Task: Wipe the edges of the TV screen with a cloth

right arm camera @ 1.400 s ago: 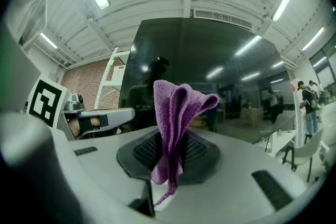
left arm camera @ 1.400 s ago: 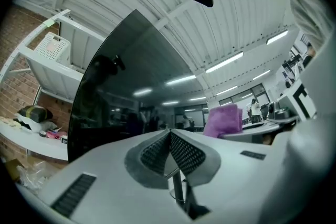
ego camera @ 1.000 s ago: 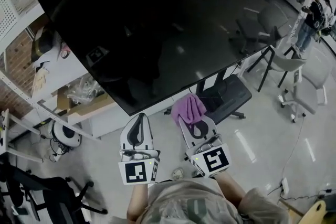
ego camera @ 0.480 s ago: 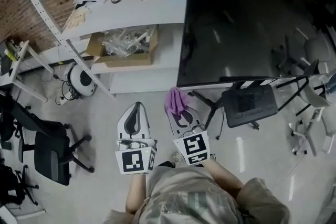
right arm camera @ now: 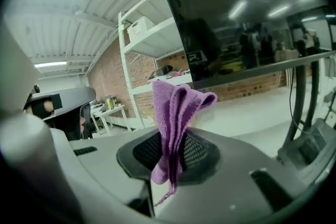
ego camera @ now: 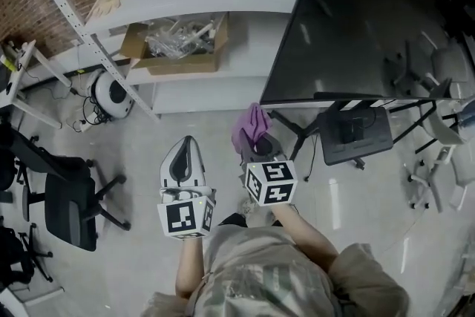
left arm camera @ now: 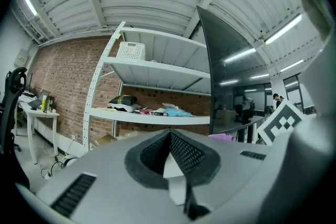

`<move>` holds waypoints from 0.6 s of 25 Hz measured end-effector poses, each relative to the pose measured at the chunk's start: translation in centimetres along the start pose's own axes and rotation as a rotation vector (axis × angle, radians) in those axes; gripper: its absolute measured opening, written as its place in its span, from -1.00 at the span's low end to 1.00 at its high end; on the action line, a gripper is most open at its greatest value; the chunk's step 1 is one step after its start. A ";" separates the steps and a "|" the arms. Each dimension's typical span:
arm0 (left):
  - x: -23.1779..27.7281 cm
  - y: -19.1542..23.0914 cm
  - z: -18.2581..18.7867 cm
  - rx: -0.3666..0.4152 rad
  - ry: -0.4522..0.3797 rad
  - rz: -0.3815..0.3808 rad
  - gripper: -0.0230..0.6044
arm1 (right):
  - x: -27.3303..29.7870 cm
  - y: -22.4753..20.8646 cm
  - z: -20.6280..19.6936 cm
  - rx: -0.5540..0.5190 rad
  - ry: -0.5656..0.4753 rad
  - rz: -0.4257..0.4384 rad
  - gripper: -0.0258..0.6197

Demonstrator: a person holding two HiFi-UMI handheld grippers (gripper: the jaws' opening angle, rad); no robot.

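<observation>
The wiping looks as though it has hardly begun, if at all: the purple cloth (right arm camera: 176, 107) is pinched between the jaws of the right gripper (ego camera: 256, 147), its folds standing up out of the grip, and in the head view it sits just below the lower left corner of the TV screen (ego camera: 371, 18) without visibly touching it. The right gripper view shows the screen's dark glass and its left edge rising close beyond the cloth, but no contact can be made out there either. The left gripper (ego camera: 183, 151) is held beside the right one and farther from the screen, its jaws brought together with nothing between them (it seems to have no part in the job for now). Nothing in the pictures tells whether any edge is already clean, so, as a judgement, all the edges are left to do, starting most likely from this near corner.
</observation>
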State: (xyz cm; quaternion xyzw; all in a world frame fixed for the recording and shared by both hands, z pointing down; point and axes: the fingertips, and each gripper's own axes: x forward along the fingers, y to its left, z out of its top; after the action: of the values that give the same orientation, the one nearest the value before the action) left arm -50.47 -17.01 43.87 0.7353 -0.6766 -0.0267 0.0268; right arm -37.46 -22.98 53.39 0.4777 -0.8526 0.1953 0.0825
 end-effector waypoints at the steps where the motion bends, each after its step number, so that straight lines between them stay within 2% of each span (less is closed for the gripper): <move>1: 0.0 -0.1 -0.2 -0.004 0.002 -0.004 -0.88 | -0.1 -0.2 -0.5 0.004 0.017 -0.008 -0.75; 2: 0.1 -0.3 -0.2 -0.007 0.001 -0.008 -0.88 | -0.2 -0.3 -0.9 -0.030 0.033 -0.018 -0.75; 4: 0.2 -0.7 -0.3 -0.009 -0.002 -0.019 -0.88 | -0.6 0.0 -1.0 -0.201 0.041 -0.038 -0.75; 6: 0.4 -1.0 -0.3 -0.009 0.000 -0.029 -0.88 | -0.9 0.7 -0.3 -0.357 0.007 -0.048 -0.75; 7: 0.5 -1.2 -0.4 -0.010 0.004 -0.034 -0.88 | -1.0 1.0 0.1 -0.371 -0.010 -0.046 -0.75; 11: 0.9 -1.7 -0.5 -0.005 0.010 -0.053 -0.88 | -0.6 0.1 -0.1 -0.202 0.011 -0.048 -0.75; 12: 1.0 -1.7 -0.5 -0.001 0.010 -0.056 -0.88 | -0.4 -0.3 -0.2 -0.187 0.022 -0.055 -0.75; 13: 1.1 -1.8 -0.4 0.002 0.010 -0.058 -0.88 | -0.3 -0.4 -0.1 -0.204 0.030 -0.061 -0.75; 15: 1.2 -1.7 -0.3 0.007 0.010 -0.061 -0.88 | -0.4 0.1 0.5 -0.342 0.033 -0.068 -0.75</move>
State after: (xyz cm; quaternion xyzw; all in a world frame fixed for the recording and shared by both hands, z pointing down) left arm -48.68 -18.10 44.08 0.7557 -0.6540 -0.0213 0.0267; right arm -37.35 -22.84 52.82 0.4819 -0.8553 0.0524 0.1829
